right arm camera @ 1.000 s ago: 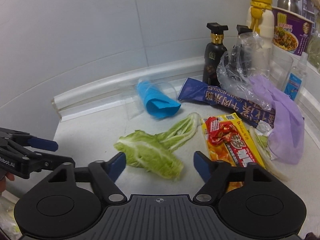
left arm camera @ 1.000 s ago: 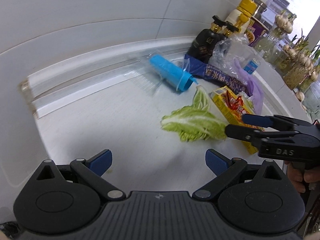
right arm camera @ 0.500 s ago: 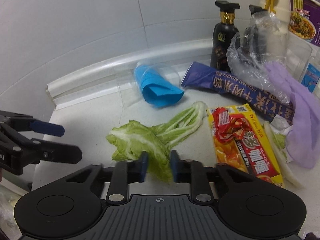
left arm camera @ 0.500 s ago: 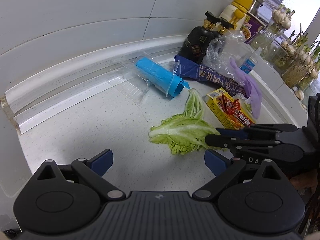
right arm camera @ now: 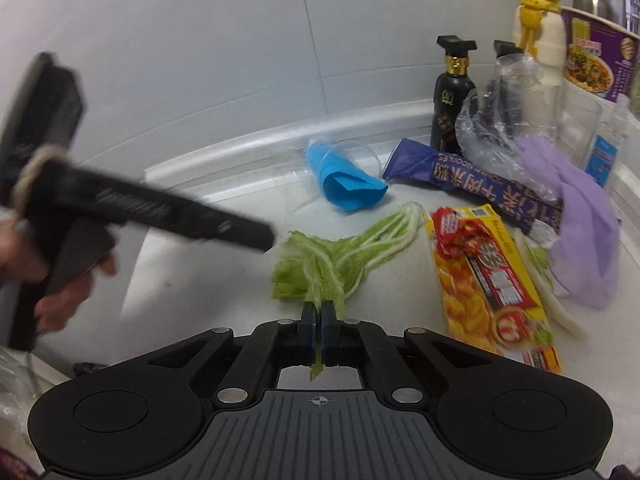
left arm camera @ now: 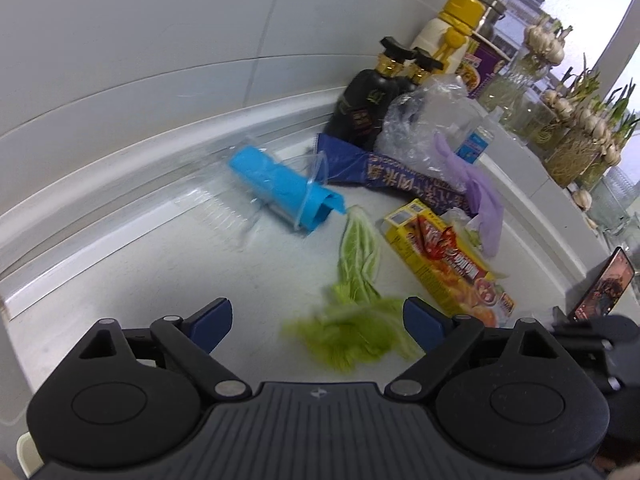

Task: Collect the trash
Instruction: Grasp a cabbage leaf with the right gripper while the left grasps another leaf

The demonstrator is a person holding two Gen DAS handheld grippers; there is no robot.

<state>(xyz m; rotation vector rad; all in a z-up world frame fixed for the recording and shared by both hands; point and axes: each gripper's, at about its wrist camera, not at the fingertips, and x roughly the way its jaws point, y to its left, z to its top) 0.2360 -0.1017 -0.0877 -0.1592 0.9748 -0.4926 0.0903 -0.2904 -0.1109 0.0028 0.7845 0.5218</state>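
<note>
pinching cabbage leaf [right arm camera: 320, 264], right-wrist view only: right gripper [right arm camera: 318, 322].

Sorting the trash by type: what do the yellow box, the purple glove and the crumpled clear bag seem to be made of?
Yellow box: printed cardboard, it seems, glossy, with flat faces and straight edges. Purple glove: thin, matte, limp rubbery material, possibly nitrile or latex; it drapes in soft folds. Crumpled clear bag: thin plastic film, see-through, with shiny creases.

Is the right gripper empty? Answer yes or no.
No: in the right wrist view the right gripper is shut on the cabbage leaf, with a green strip pinched between its pads.
</note>
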